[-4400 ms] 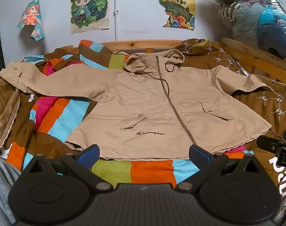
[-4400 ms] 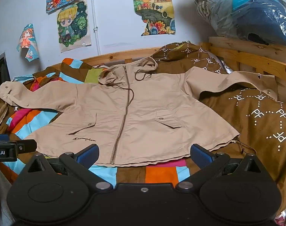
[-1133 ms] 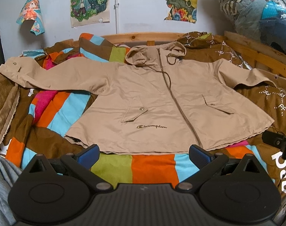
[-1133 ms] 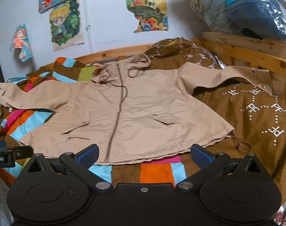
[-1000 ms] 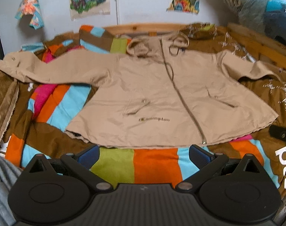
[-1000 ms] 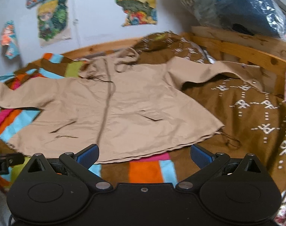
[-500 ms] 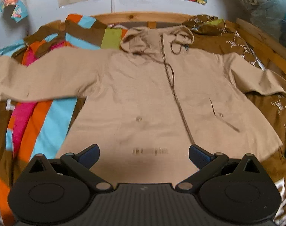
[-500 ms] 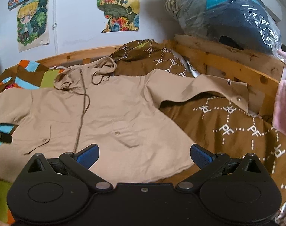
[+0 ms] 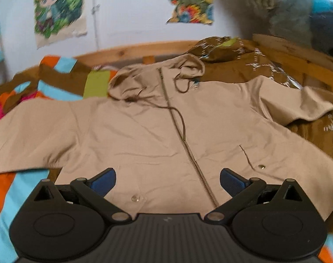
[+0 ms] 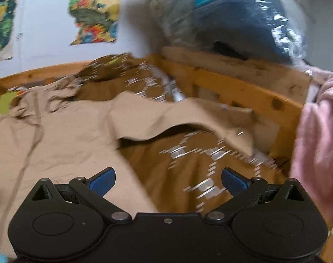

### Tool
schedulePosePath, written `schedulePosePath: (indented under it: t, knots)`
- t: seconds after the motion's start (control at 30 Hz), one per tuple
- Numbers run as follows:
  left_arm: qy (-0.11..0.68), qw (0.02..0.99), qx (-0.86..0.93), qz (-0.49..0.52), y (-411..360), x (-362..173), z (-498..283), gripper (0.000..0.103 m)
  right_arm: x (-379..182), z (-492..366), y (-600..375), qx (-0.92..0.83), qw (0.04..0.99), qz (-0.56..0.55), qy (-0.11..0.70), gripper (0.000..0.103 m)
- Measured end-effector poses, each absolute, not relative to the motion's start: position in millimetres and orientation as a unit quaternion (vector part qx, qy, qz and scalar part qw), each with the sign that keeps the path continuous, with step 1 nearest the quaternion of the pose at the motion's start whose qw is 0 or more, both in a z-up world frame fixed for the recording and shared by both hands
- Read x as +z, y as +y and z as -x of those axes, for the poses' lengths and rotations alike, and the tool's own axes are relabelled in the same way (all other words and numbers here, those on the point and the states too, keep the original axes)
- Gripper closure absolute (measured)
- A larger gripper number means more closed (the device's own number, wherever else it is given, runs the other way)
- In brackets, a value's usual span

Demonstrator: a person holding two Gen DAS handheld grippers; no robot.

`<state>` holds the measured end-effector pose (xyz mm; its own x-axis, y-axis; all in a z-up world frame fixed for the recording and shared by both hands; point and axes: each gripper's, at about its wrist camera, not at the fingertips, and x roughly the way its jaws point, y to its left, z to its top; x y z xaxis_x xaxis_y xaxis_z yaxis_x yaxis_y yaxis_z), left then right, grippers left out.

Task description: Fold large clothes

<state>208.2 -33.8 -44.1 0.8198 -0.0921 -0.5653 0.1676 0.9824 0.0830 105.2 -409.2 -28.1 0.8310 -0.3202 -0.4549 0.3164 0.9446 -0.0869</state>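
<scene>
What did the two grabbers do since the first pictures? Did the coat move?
Both grabbers moved forward over the bed. The left gripper now hovers over the jacket front near the zipper; the right gripper swung right, toward the jacket's sleeve by the wooden rail. Neither has grabbed anything; both stay open. The jacket lies spread flat, unfolded, as before.

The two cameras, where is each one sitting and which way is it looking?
Left wrist view: sits on the left tool, low over the tan jacket, looking along it toward the hood and the postered wall; only its own open blue fingers show.
Right wrist view: sits on the right tool, looking across the jacket's sleeve toward the wooden bed rail; only its open fingers show.
Both views share the jacket, the brown blanket and the wall.
</scene>
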Motion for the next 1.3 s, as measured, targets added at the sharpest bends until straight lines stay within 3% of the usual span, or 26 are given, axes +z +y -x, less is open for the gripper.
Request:
schedulePosePath:
  t: [0.1,0.3,0.4,0.63,0.73,0.9,0.93,0.97,1.07,1.2,1.3]
  knots:
    - [0.274,0.955,-0.078,-0.08,-33,-54,-207,0.0,-32,-120,-436,-0.212,0.95,0.053,0.223,0.004]
    - [0.251,0.961,-0.102,-0.059,-31,-61,-213,0.0,-35,-165,-475,-0.217,0.94,0.1,0.243,0.026]
    - [0.248,0.962,-0.106,-0.049,-36,-66,-223,0.0,-31,-183,-492,-0.18,0.95,0.002,0.254,0.031]
    - [0.287,0.948,-0.109,-0.085,-66,-82,-258,0.0,-42,-220,-542,-0.152,0.902,-0.339,0.221,0.035]
    - [0.301,0.943,-0.111,-0.087,-70,-88,-264,0.0,-47,-237,-547,-0.174,0.869,-0.412,0.211,0.036]
    - [0.306,0.943,-0.116,-0.066,-58,-88,-264,0.0,-48,-265,-546,-0.275,0.836,-0.427,0.207,0.063]
    - [0.309,0.942,-0.113,-0.062,-54,-87,-265,0.0,-47,-265,-548,-0.288,0.832,-0.429,0.201,0.076]
    - [0.312,0.942,-0.108,-0.059,-51,-84,-266,0.0,-44,-267,-548,-0.304,0.829,-0.426,0.197,0.089]
    - [0.319,0.943,-0.084,-0.047,-39,-76,-272,0.0,-27,-277,-536,-0.324,0.846,-0.384,0.178,0.096]
    - [0.331,0.942,-0.056,-0.012,-16,-62,-283,0.001,14,-296,-474,-0.302,0.918,-0.215,0.142,0.099]
    - [0.335,0.941,-0.034,0.02,7,-50,-292,0.001,34,-317,-398,-0.247,0.962,-0.024,0.112,0.1]
